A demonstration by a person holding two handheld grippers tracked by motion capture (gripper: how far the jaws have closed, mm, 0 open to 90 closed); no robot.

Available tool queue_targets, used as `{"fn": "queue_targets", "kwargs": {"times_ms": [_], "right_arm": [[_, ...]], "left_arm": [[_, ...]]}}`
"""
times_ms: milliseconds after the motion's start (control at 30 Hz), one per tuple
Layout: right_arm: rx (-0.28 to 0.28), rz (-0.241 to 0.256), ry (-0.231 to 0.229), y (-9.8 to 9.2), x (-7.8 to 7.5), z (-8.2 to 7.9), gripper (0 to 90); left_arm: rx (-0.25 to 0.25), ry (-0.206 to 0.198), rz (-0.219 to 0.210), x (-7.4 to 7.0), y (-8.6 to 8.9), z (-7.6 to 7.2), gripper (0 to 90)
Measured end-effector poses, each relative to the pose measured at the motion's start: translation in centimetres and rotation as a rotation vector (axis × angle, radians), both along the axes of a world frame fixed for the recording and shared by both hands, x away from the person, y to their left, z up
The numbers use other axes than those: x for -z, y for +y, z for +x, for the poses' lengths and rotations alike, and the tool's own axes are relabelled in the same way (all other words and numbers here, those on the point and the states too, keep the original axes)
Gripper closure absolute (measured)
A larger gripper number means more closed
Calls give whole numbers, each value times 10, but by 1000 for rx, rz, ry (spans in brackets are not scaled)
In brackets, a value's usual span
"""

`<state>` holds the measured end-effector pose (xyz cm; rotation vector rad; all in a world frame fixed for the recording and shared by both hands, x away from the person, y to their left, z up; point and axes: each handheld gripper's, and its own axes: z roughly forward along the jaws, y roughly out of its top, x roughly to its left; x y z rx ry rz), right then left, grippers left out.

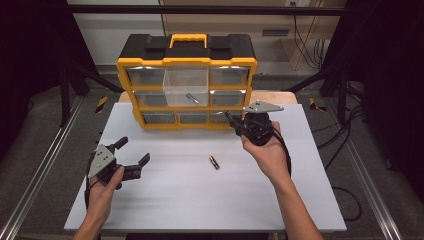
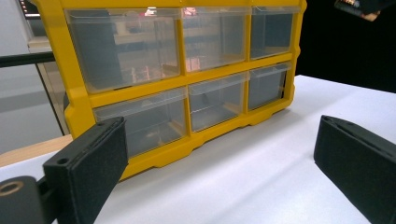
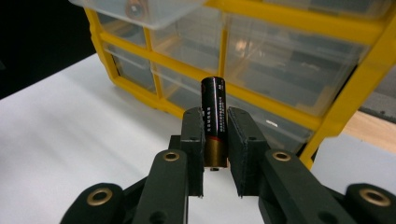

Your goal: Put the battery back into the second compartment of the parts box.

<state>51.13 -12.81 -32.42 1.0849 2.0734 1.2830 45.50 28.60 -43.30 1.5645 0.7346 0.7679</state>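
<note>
At the left of the table (image 1: pixel 165 200), the left gripper (image 1: pixel 134 159) rests low in the person's hand with its jaws spread wide and nothing between them; in the left gripper view it looks toward the lower drawers of the yellow organizer (image 1: pixel 187 64). Near the middle of the table, a second battery (image 1: pixel 214 162) lies flat on the white surface, apart from both grippers. Above it, the middle drawer (image 1: pixel 186 85) of the top row is pulled out, and one battery in the drawer (image 1: pixel 193 98) already lies on its floor. To the right, the right gripper (image 3: pixel 215 135) is closed on a held battery (image 3: pixel 214 119), black with a gold band at its lower end. Its long axis runs along the jaws and points forward to the organizer. In the high view the open drawer lies up and to the left of the right gripper (image 1: pixel 231 119), so I judge that this hand, clearly the nearer one, must carry the held battery that way.
</note>
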Motion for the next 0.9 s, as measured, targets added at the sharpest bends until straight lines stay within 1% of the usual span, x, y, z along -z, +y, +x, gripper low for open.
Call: {"fn": "queue_targets", "kwargs": {"times_ms": [100, 233, 367, 400, 667, 900], "right_arm": [[-5, -5, -12, 1, -8, 0, 773], [-8, 0, -24, 3, -19, 0, 772], [-23, -1, -40, 4, -28, 0, 772], [-17, 6, -40, 5, -30, 0, 772], [-31, 6, -64, 7, -48, 1, 772], [-35, 25, -82, 10, -62, 2, 772]], "left_arm": [[-2, 0, -2, 0, 0, 0, 25], [-3, 0, -4, 0, 0, 0, 24], [-2, -1, -6, 0, 0, -1, 24], [-2, -1, -7, 0, 0, -1, 24], [0, 1, -9, 0, 0, -1, 24], [1, 2, -9, 0, 0, 0, 24]]}}
